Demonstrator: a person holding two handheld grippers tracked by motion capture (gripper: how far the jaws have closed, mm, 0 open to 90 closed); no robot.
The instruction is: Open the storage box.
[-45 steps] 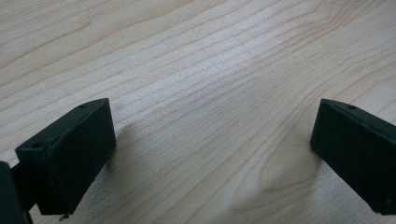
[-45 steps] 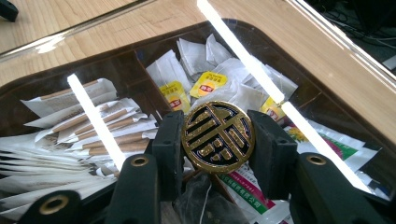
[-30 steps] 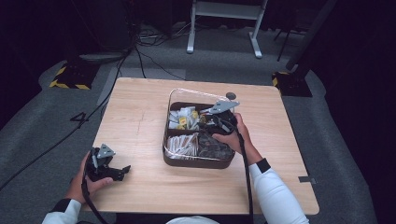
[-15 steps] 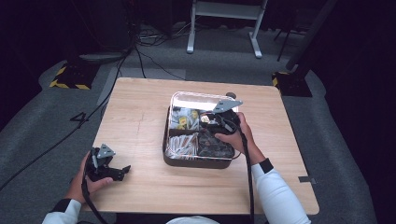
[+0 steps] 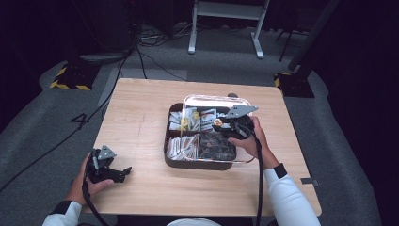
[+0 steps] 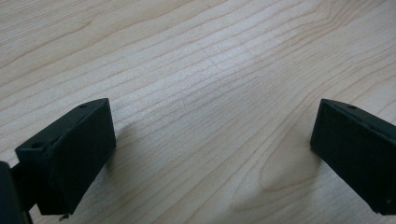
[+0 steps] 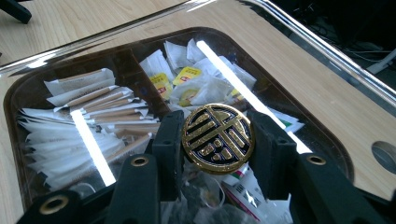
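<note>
A pale wooden tabletop stands on grey carpet in a dark room. The right tool grips the round black-and-gold knob of a clear lid, above the dark sachet tray; the left tool gapes empty

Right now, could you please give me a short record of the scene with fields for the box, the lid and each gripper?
box: dark compartment box on the wooden table, packets and sachets inside
lid: clear lid with round gold-and-black knob, offset toward the table's far side
right gripper: right gripper shut on the knob, a finger on each side
left gripper: left gripper open above bare table
</note>
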